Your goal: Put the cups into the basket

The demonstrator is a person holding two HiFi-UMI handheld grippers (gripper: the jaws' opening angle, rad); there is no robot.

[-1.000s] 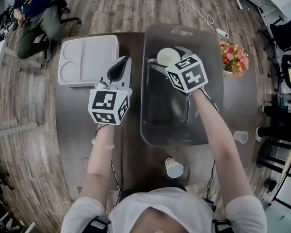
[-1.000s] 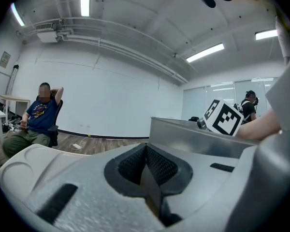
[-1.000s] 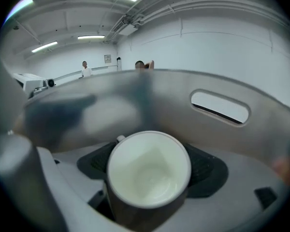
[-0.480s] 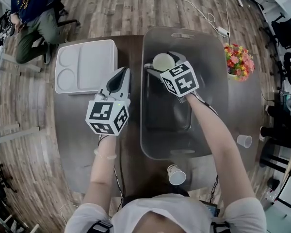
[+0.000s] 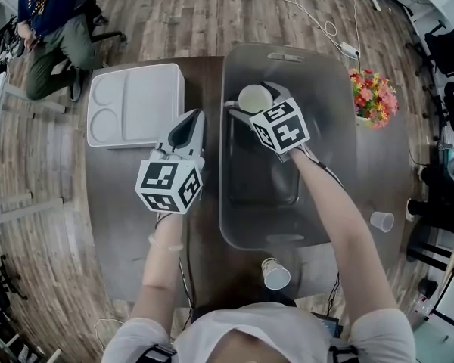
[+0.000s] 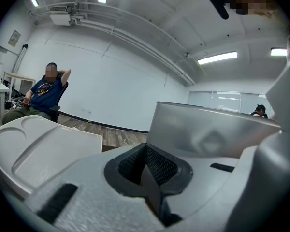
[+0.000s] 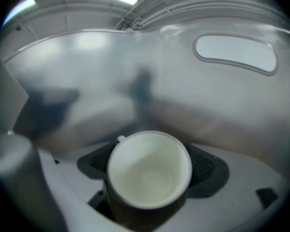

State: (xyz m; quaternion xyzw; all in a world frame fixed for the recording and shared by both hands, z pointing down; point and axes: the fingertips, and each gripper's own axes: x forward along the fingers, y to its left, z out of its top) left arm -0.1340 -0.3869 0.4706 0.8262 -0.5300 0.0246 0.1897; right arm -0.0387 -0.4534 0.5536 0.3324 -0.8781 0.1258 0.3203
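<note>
Hardly anything has shifted in the last half second: the right tongs [image 5: 255,103] stay clamped on the round paper cup with a white inside [image 7: 149,175], within the translucent grey plastic basket [image 5: 329,150] near its 12 o'clock wall. Best, I judge, to lower it upright to the bottom before letting go. The left tongs [image 6: 146,168] are pressed together, empty, at the basket's 9 o'clock.

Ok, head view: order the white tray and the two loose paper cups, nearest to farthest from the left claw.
1. White tray, just left of the left claw.
2. Near paper cup, in front of the person.
3. Far paper cup, at the far right.
</note>
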